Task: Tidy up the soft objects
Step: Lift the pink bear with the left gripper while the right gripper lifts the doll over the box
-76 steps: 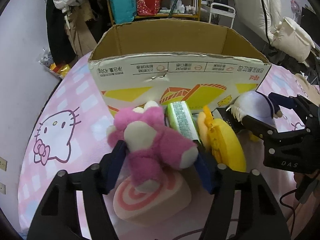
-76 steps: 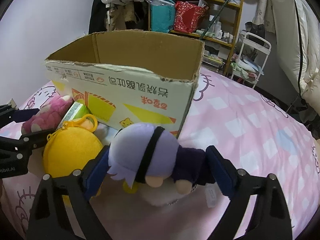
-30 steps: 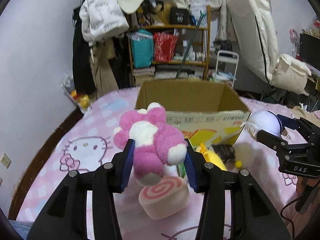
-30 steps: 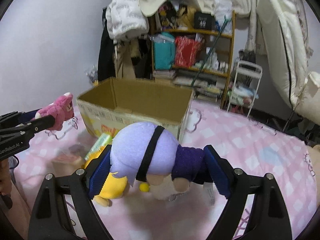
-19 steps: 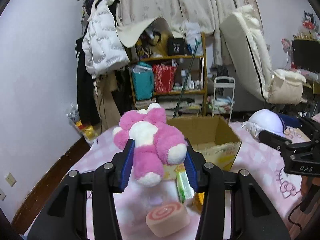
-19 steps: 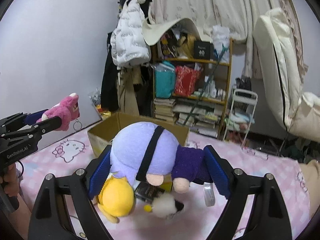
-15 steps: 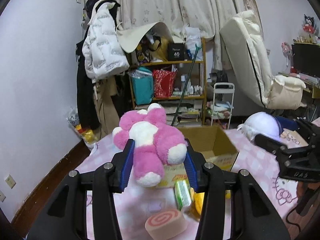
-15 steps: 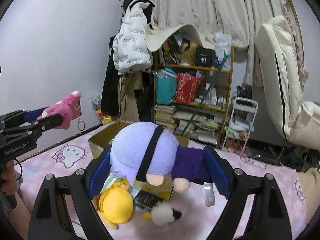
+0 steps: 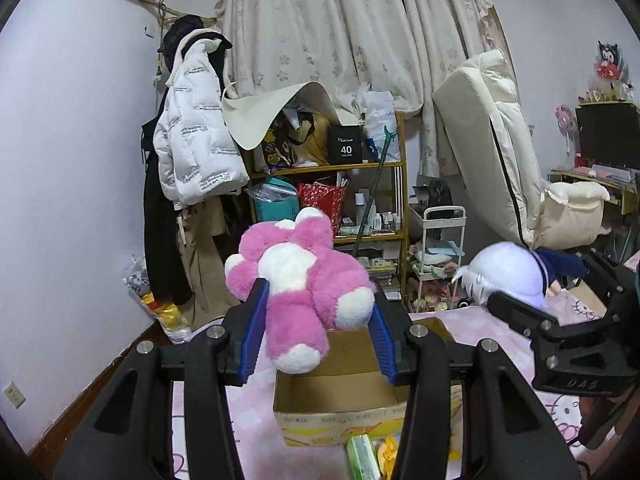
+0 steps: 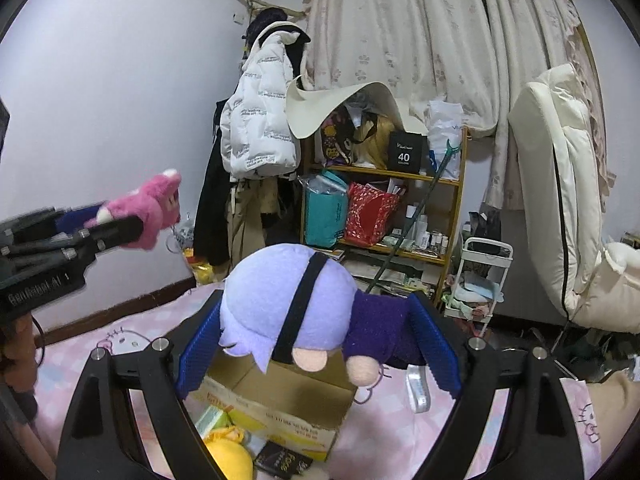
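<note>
Below our fingertips: open brown cardboard box (image 9: 352, 376) | left gripper (image 9: 316, 336) clamps fluffy pink-and-white plush bear (image 9: 298, 284) | right gripper (image 10: 316, 356) clamps lilac-haired plush doll (image 10: 292, 312), likewise above box

Cardboard box (image 9: 344, 384) mouth open upward, interior apparently bare. Above it: pink plush (image 9: 300, 280) in left gripper (image 9: 318, 336), purple doll (image 10: 296, 312) in right gripper (image 10: 318, 344). Yellow plush (image 10: 230, 458) and green packet (image 9: 362, 458) crowd the box's front wall.

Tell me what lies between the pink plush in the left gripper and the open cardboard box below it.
Nothing: in the left wrist view the pink plush, clamped in the left gripper, hangs over the cardboard box with only air between them.
</note>
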